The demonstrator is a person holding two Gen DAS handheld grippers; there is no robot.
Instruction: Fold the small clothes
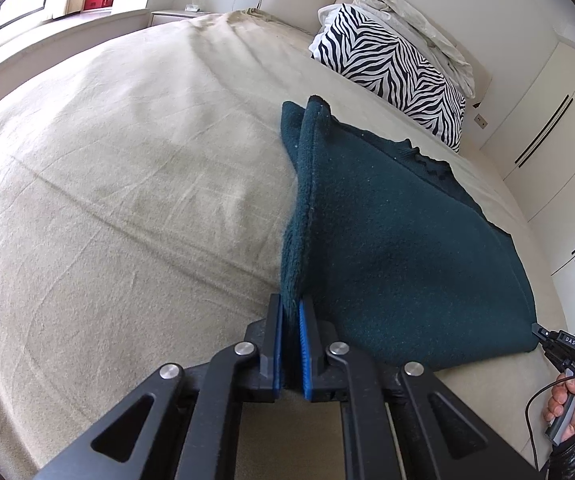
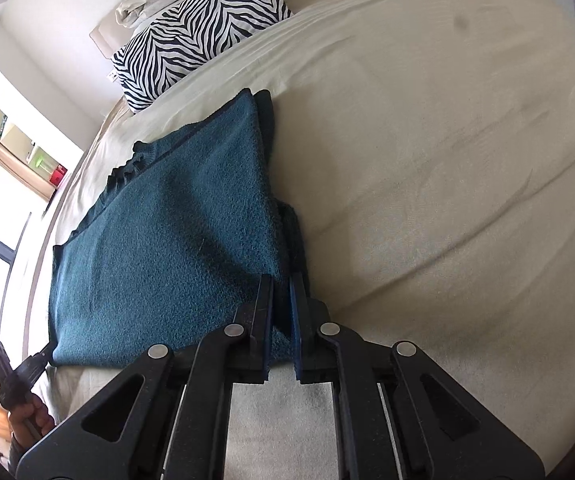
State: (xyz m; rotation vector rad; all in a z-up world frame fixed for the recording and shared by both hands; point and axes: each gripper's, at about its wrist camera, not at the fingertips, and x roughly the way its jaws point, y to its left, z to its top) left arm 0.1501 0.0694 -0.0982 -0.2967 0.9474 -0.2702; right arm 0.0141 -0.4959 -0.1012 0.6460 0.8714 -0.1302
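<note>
The garment, a dark teal knitted sweater [image 1: 399, 248], lies on the beige bed [image 1: 127, 200]. In the left wrist view it fills the centre right of the frame; in the right wrist view it fills the centre left [image 2: 175, 232]. It appears already folded at least once, with layered edges showing along both long sides. A ribbed edge, probably collar or hem, shows at its far end.

Left tool [image 1: 292, 320]: jaws together, clamped on a raised ridge of the sweater's near corner, lower centre of the frame. The blue pads [image 1: 307, 340] pinch fabric that stands up between them.

Right tool [image 2: 281, 312]: jaws together, clamped on the opposite near corner, lower centre of its own view. Teal fabric is visibly gripped between the fingers.

Each tool also appears at the bottom edge of the other's view, held in a hand [image 1: 571, 408].

Handling assessment: the knit looks thick, fuzzy and soft, wholly limp, light to moderate in weight. It should not slip from the pads, as the pile offers friction. It will sag between the two grips and drag on the bed cover if lifted low. Layers may separate or shift when raised, since only the corners are pinned.

Recommended hold: the two near corners, all layers caught together, as at present. Whether every layer lies within each pinch cannot be confirmed.

A zebra-striped pillow [image 1: 391, 68] lies beyond the sweater, apart from it.
</note>
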